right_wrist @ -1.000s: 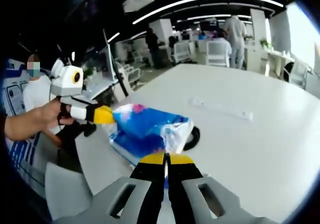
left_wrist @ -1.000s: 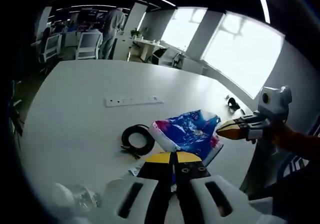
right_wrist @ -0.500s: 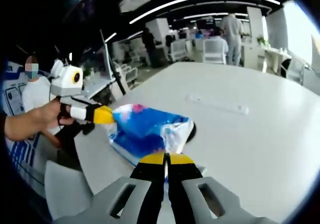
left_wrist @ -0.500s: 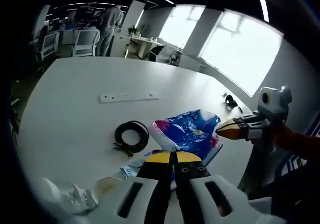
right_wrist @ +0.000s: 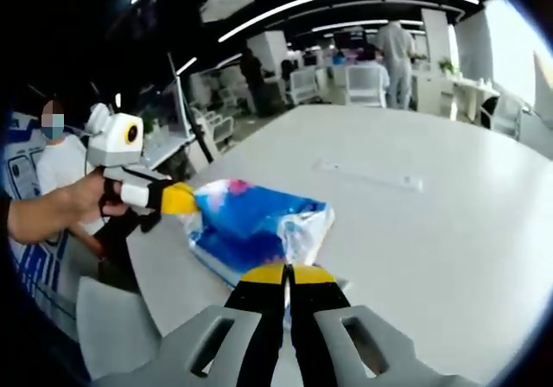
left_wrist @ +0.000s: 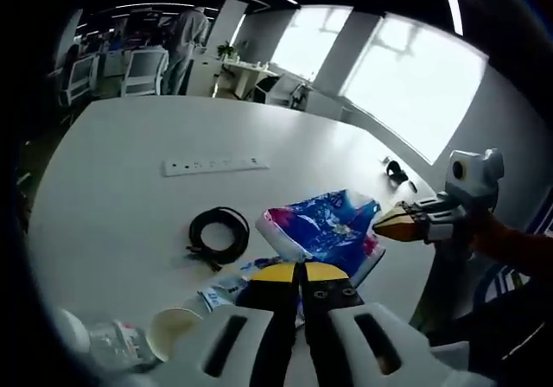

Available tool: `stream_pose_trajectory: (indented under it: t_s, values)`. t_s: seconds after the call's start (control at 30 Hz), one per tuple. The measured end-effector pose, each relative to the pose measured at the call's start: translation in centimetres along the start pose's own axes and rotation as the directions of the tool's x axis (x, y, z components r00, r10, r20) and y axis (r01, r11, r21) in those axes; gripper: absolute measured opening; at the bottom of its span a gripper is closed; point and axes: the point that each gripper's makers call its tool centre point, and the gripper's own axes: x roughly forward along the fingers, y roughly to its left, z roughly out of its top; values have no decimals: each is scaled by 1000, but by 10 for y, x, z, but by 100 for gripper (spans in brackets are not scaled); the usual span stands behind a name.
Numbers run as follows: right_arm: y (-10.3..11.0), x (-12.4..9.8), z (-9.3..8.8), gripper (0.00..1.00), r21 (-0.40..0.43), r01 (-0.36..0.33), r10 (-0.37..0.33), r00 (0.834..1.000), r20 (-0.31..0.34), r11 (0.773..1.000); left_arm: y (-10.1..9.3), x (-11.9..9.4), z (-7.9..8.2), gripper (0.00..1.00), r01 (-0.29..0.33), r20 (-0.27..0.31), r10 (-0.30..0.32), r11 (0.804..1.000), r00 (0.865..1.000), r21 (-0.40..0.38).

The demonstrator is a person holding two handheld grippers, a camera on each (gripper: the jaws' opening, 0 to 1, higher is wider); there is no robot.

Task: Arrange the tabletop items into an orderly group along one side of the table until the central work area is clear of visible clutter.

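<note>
1. Since a second ago the left gripper view has swung toward the near corner of the worktop (left_wrist: 112, 180): a paper cup (left_wrist: 173, 333) and a crumpled clear bottle (left_wrist: 108, 344) have come into sight at the lower left, while the cable coil (left_wrist: 218, 234) and power strip (left_wrist: 214, 164) sit where they were. The right gripper view has tilted only slightly.

2. Both tongs are holding the same thing, a blue, white and pink plastic package (left_wrist: 324, 231), one at each end. The left tongs (left_wrist: 300, 272) have their yellow-tipped jaws pressed together, seemingly pinching the near edge of the package. The right tongs (right_wrist: 287, 275) likewise look closed on the pale plastic end nearest them.

3. Gripping it from both ends probably keeps the soft, floppy package from sagging or slipping, so it can be lifted and carried level.

4. The package lies near the worktop edge closest to the person, just beside the cable coil.

5. A flat blue-printed wrapper (left_wrist: 221, 290) lies between the cup and the left tongs. A small dark object (left_wrist: 396, 172) rests well apart, toward the window side.

6. Judging by the scatter, clearing is far from done; coil, strip, cup and bottle all need gathering. The coil is the nearest obstacle if the package is slid sideways.
</note>
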Motion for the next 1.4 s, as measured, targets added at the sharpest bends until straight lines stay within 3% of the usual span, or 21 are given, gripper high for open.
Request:
stream_pose_trajectory:
  t_s: [1.4]
  values:
    - [-38,-19,-35,0,62,51,-50,998,-25,997,-32,38,-23,0,53,-53,-53,999,997,-4]
